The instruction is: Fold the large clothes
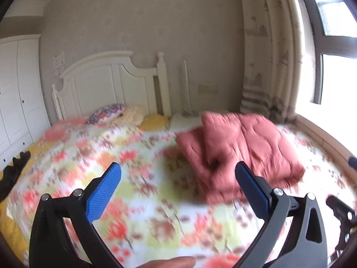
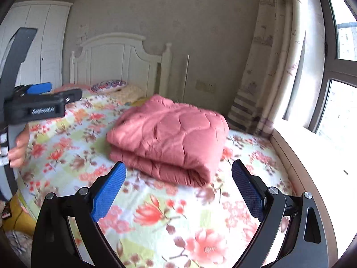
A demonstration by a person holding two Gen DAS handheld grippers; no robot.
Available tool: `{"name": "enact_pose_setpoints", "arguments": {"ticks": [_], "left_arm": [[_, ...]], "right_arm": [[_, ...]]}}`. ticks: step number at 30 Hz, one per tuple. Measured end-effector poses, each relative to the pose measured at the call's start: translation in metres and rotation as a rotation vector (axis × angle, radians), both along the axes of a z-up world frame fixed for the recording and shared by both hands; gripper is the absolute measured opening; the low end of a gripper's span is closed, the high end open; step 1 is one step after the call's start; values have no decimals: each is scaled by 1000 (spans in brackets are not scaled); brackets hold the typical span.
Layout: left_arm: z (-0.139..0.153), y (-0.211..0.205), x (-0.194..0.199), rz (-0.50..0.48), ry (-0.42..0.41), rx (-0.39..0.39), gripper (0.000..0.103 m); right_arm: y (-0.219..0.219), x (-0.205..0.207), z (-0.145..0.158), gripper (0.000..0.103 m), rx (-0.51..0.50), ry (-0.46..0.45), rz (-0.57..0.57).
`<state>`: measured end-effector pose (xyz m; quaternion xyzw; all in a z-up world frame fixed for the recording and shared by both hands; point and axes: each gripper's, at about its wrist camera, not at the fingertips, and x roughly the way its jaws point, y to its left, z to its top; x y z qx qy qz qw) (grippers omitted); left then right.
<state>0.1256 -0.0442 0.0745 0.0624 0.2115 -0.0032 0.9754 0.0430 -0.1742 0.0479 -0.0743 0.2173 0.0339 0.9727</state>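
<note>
left hand-held gripper (image 1: 178, 174): released, nothing between its blue pads | right hand-held gripper (image 2: 178, 174): released, nothing held | pink quilt (image 2: 169, 138): folded, lay centre frame on floral bed (image 2: 156, 223), apart from both | left view blurred

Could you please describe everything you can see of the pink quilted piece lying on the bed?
The pink quilted piece looks like soft padded fabric with curved stitched lines across it. It is folded into a thick, roughly rectangular bundle of several layers, with a rounded fold facing the camera in the right wrist view. It lies flat on the floral bedspread, toward the window side, short of the pillows. Nothing grips it: both tongs, left and right, are open and clear of it.
</note>
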Motion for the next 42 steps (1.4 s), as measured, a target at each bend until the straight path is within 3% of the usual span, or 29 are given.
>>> {"name": "enact_pose_setpoints", "arguments": {"ticks": [6, 14, 42], "left_arm": [[-32, -27, -13, -26, 15, 65, 101], [-46, -38, -23, -70, 41, 39, 101], [-48, -23, -32, -43, 29, -2, 101]], "right_arm": [[-10, 3, -29, 91, 20, 55, -28], [-22, 3, -37, 91, 114, 82, -38], [-3, -9, -26, 91, 135, 23, 2]]}}
